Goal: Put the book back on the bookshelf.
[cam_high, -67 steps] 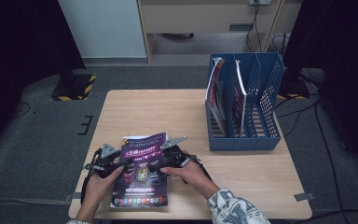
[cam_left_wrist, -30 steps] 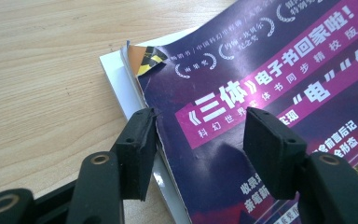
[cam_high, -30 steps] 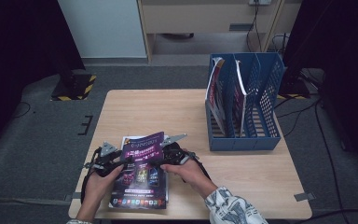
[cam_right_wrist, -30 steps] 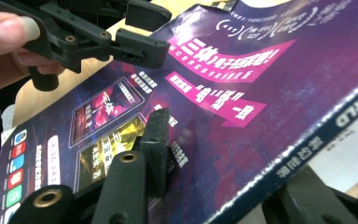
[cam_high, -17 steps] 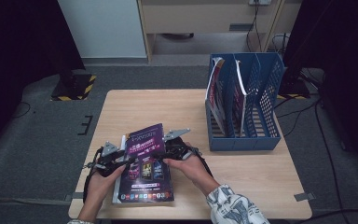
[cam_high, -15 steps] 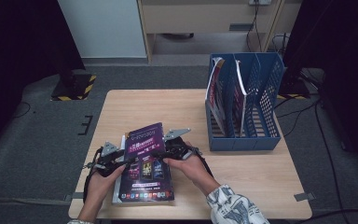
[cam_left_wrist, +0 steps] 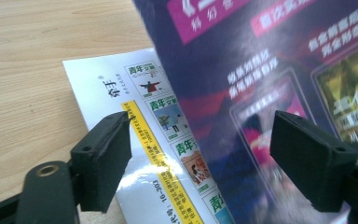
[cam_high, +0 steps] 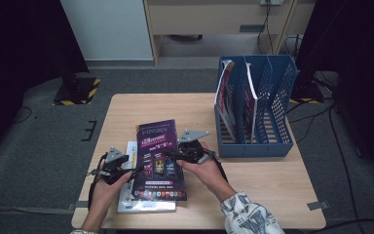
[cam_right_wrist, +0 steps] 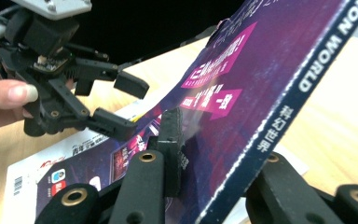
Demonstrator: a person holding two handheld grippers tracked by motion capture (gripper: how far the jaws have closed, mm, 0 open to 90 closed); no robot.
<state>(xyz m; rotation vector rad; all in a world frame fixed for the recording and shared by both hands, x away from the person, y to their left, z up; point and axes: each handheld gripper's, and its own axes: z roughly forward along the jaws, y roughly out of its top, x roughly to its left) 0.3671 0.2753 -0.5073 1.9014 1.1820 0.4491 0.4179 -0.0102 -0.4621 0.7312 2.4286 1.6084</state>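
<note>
A purple magazine [cam_high: 158,161] [cam_left_wrist: 270,70] [cam_right_wrist: 242,93] is tilted up off the table, its spine edge raised. My right gripper [cam_high: 168,155] [cam_right_wrist: 219,163] is shut on that edge and its jaws have just been closing on it. My left gripper [cam_high: 132,168] [cam_left_wrist: 207,163] [cam_right_wrist: 126,105] is at the magazine's left edge. Its jaws have just been opening and stand wide, one above and one below the edge, not pressing it. A white magazine [cam_high: 126,202] [cam_left_wrist: 135,93] [cam_right_wrist: 32,177] lies flat underneath.
A blue file rack [cam_high: 268,112] stands at the table's right, with magazines upright in its left slots. The wooden table [cam_high: 126,117] has bare room behind and left of the magazines. Dark floor and cables surround it.
The left jaws have opened and let go of the purple magazine. The right gripper has lifted its edge, tilting it and uncovering the white magazine beneath.
</note>
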